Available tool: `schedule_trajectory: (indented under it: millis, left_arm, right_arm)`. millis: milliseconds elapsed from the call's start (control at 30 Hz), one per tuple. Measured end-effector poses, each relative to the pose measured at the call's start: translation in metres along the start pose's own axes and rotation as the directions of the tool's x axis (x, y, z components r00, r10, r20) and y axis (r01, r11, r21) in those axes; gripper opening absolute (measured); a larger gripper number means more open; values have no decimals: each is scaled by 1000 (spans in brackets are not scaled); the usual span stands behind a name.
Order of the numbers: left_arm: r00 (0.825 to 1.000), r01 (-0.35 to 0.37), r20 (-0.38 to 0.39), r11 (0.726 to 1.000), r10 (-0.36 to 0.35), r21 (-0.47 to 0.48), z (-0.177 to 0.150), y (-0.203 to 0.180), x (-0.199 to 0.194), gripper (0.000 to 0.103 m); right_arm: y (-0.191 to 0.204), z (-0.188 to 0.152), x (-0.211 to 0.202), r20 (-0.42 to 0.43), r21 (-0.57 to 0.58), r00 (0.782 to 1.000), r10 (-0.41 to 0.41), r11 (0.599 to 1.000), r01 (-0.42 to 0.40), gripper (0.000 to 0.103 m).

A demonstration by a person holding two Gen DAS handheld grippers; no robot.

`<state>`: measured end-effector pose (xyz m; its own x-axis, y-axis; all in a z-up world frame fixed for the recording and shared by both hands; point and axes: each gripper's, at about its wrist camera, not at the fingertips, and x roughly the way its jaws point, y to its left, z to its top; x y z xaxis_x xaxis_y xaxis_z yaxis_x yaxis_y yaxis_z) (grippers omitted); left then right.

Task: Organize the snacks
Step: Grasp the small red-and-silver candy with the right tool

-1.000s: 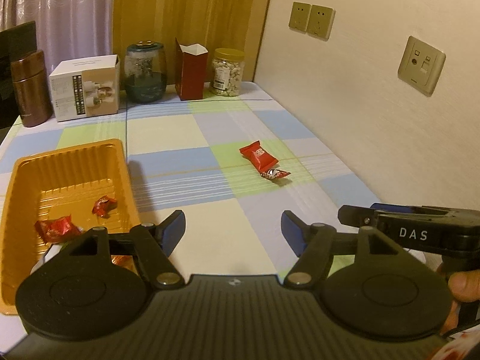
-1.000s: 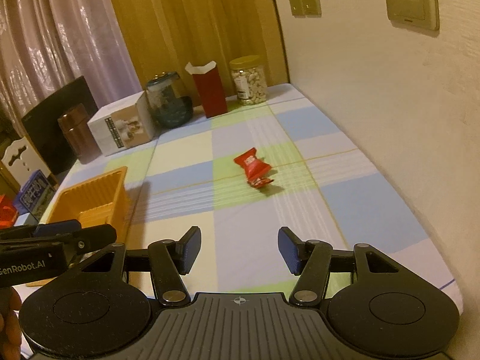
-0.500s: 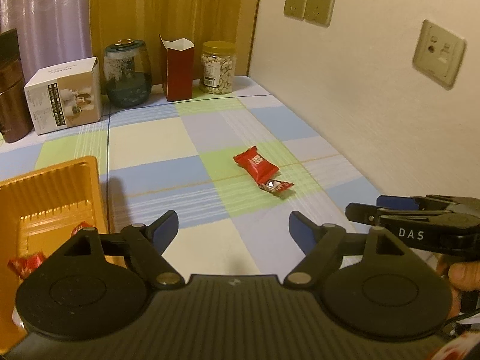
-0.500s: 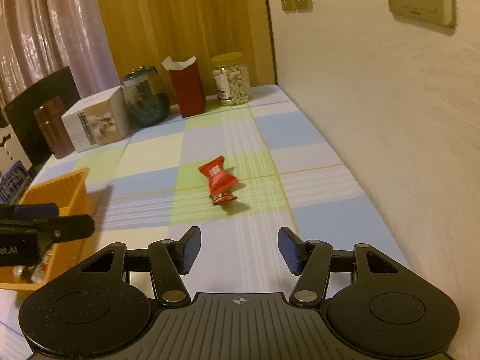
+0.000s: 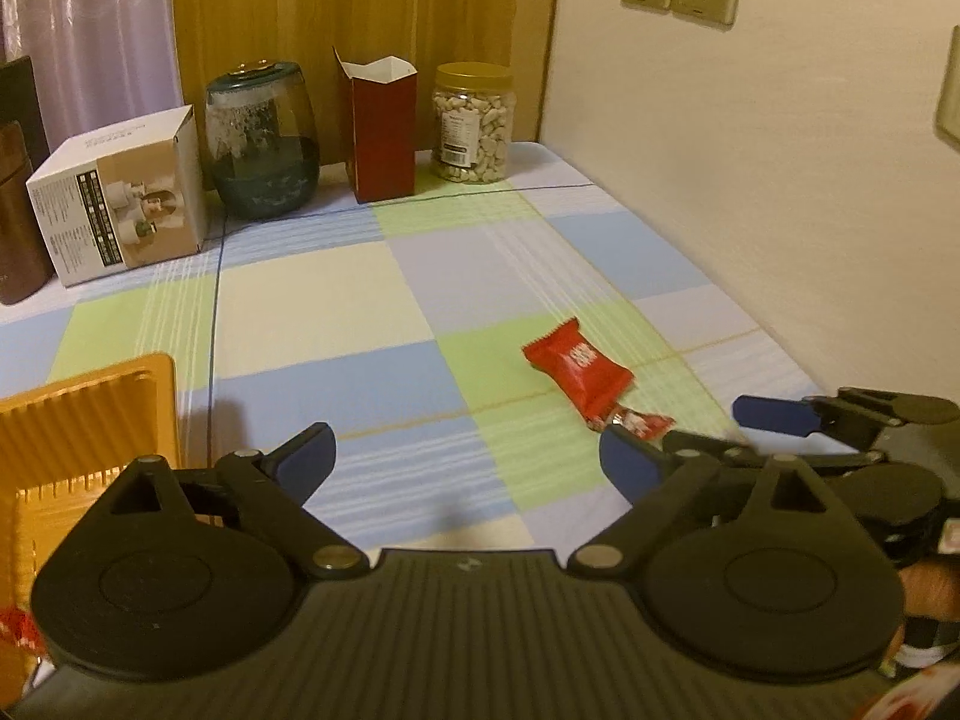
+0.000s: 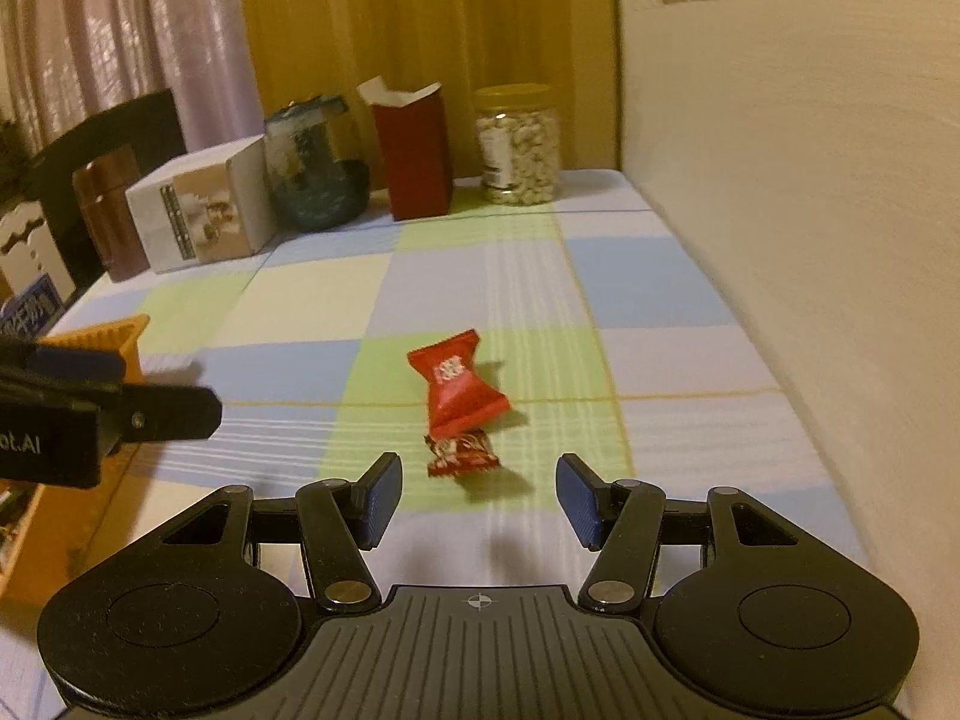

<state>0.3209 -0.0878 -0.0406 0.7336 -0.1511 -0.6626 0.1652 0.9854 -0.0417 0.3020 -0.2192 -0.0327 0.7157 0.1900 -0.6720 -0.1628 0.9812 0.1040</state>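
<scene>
A large red snack packet [image 6: 457, 383] lies on the checked tablecloth, with a small red candy [image 6: 462, 451] touching its near end. Both also show in the left wrist view, the packet [image 5: 579, 369] and the candy [image 5: 642, 423]. My right gripper [image 6: 477, 495] is open and empty, just short of the small candy. My left gripper [image 5: 465, 459] is open and empty, left of the snacks. The orange tray [image 5: 90, 420] sits at the left; its inside is mostly hidden.
Along the back stand a white box [image 5: 120, 204], a dark glass jar [image 5: 261, 141], a red carton [image 5: 381, 129] and a jar of nuts [image 5: 474, 120]. A brown canister [image 5: 15, 210] is far left. The wall [image 5: 780, 210] borders the table's right side.
Both grippers have moved right and forward toward the red snacks. The tray has slid toward the left edge of both views. The right gripper now faces the small candy closely.
</scene>
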Motion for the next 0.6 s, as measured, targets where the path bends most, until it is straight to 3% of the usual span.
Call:
schedule_trajectory:
  millis: [267, 300, 400, 600]
  left_arm:
    - [1000, 9, -5, 1000, -9, -5, 7, 7, 18, 96]
    - [1000, 11, -7, 1000, -11, -5, 7, 8, 20, 96]
    - [1000, 16, -13, 1000, -16, -8, 8, 9, 22, 96]
    - [999, 32, -20, 999, -32, -10, 9, 1, 23, 96]
  right_arm:
    - [5, 3, 51, -37, -44, 999, 6, 999, -8, 57]
    - [6, 3, 55, -42, -49, 999, 4, 999, -6, 55]
    - [8, 1, 65, -60, -62, 998, -6, 998, 3, 34]
    - [2, -9, 46, -42, -41, 999, -19, 999, 17, 34]
